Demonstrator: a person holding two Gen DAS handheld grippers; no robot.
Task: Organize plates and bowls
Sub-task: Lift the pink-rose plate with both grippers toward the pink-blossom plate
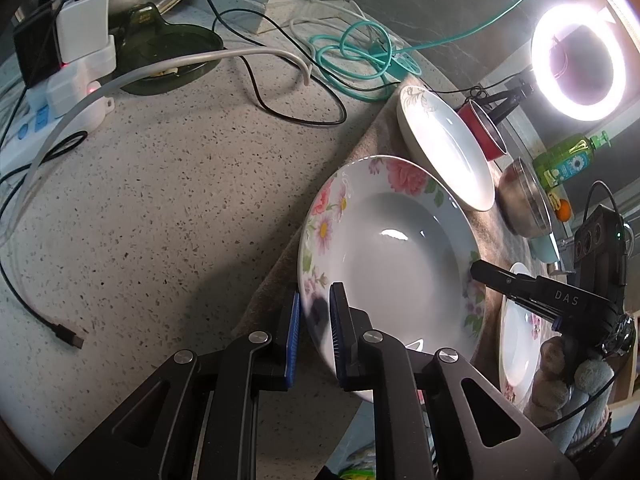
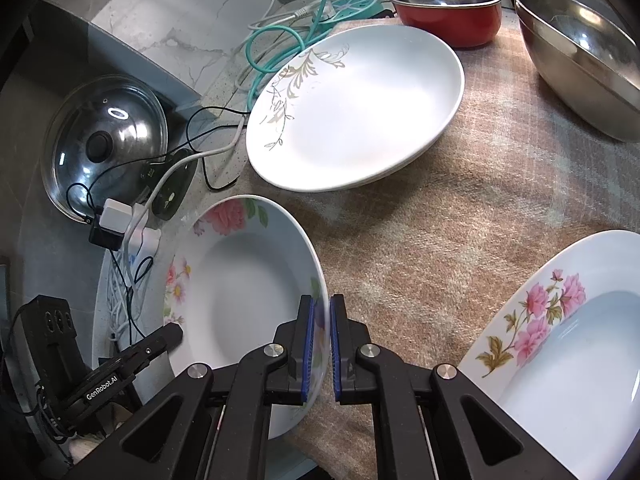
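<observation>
Gripping opposite edges of the same flowered deep plate (image 1: 394,256), both grippers are clamped on its rim: the left gripper (image 1: 316,316) pinches the near edge between its blue pads, and the right gripper (image 2: 321,320) pinches the far side, its dark fingers showing in the left view at the plate's right rim. That plate sits tilted at the edge of a brown checked cloth (image 2: 460,216), partly over the speckled counter (image 1: 168,200). Beyond it on the cloth lies a white plate with a grey leaf pattern (image 2: 360,108), apart from the held one. To the right, near the right gripper, is another plate with pink flowers (image 2: 560,344). At the far end of the cloth stand a red bowl with a steel inside (image 2: 448,12) and, just beside it, a large steel bowl (image 2: 580,56). On the counter to the left are a glass pot lid (image 2: 104,136), a white power strip (image 1: 60,92) with plugs in it, black cables and a tangle of teal cable (image 1: 356,56). A lit ring lamp (image 1: 578,62) glows at the upper right of the left view
</observation>
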